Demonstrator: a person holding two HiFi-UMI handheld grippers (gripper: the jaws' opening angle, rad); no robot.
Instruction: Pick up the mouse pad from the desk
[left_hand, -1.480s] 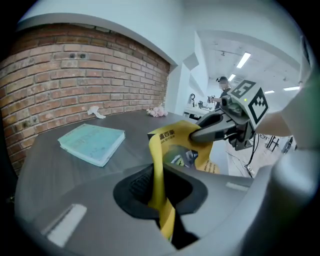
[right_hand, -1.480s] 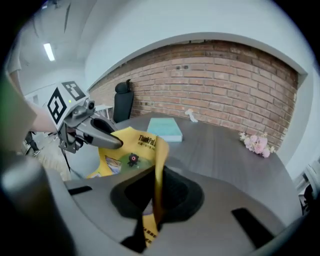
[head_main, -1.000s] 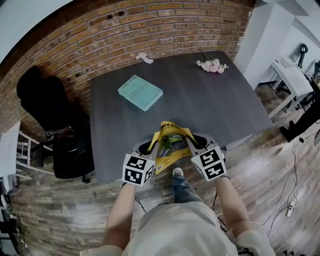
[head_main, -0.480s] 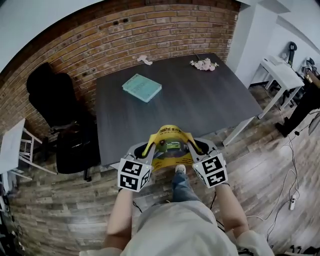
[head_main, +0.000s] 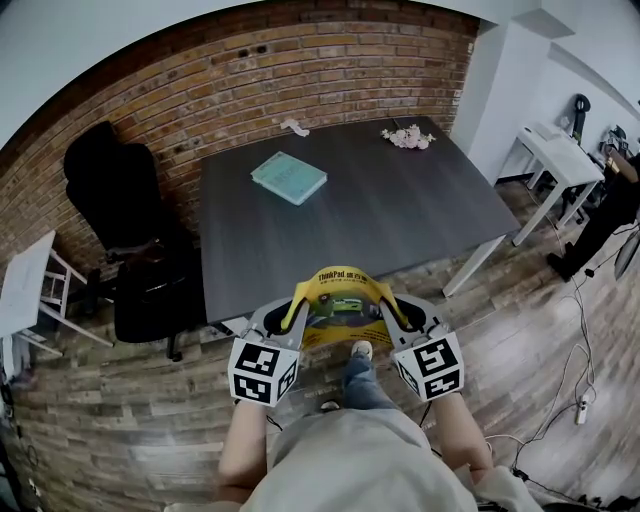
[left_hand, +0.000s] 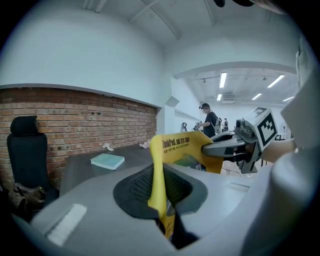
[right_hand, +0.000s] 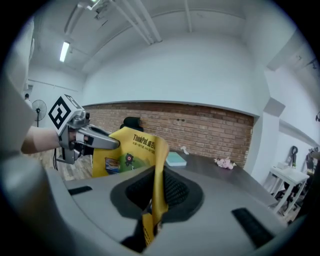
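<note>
The dark, matte, rectangular bench (head_main: 400, 210) stood beyond the thin, glossy yellow mouse pad (head_main: 340, 300). The pad arched in the air off the bench's near edge. The left gripper (head_main: 290, 315) and right gripper (head_main: 393, 312) were clamped on its opposite edges. A flat teal book (head_main: 288, 177) lay on the bench.

Brick wall (head_main: 250, 60), plank floor (head_main: 120, 400), dark desk (head_main: 400, 210) (black chair (head_main: 110, 190) beside it)

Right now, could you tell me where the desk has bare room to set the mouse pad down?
The near half of the desk is bare, from its front edge up to the teal book. The right side in front of the pink flowers is free too. Only the far part is occupied: a white scrap, the book and the flowers.
</note>
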